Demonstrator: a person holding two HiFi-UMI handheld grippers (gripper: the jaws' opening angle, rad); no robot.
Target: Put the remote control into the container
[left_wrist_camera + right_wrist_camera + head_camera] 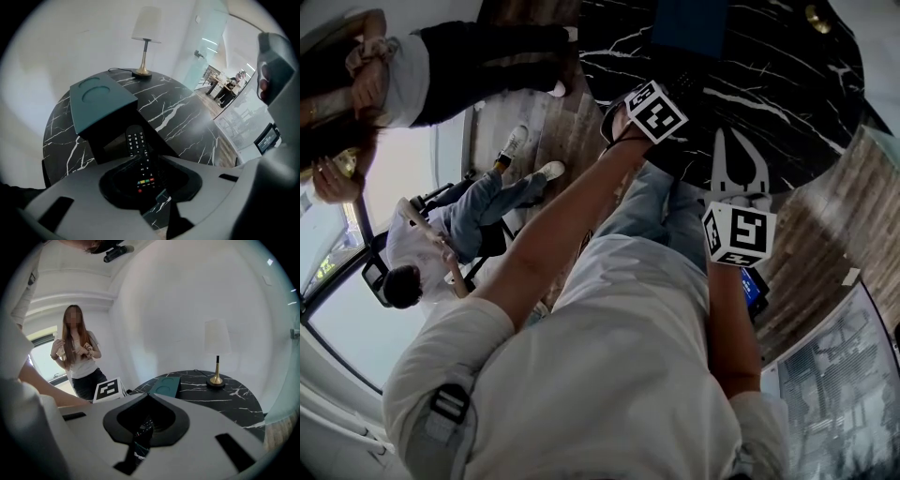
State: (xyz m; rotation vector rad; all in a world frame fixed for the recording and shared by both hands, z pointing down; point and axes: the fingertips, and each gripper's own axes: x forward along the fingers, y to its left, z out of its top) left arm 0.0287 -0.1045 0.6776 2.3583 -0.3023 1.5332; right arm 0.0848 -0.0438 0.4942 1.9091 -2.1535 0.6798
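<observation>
The black remote control [136, 143] lies between the jaws of my left gripper [146, 183], which is shut on its near end, by the coloured buttons. Its far end points into the dark open side of the teal container [101, 105]. In the head view the left gripper [667, 94] sits just below the container [689, 23]. My right gripper [731, 141] hovers lower right over the table, its white fingers slightly apart with nothing between them. In the right gripper view the remote [143, 426] shows beyond the right gripper [147, 420], with the container [166, 384] behind.
The round black marble table [187, 117] carries a lamp [145, 42] at its far edge. A person stands to the left [77, 352] and another sits nearby [441, 234]. A small screen [267, 138] is off the table's right side. Wooden floor surrounds the table.
</observation>
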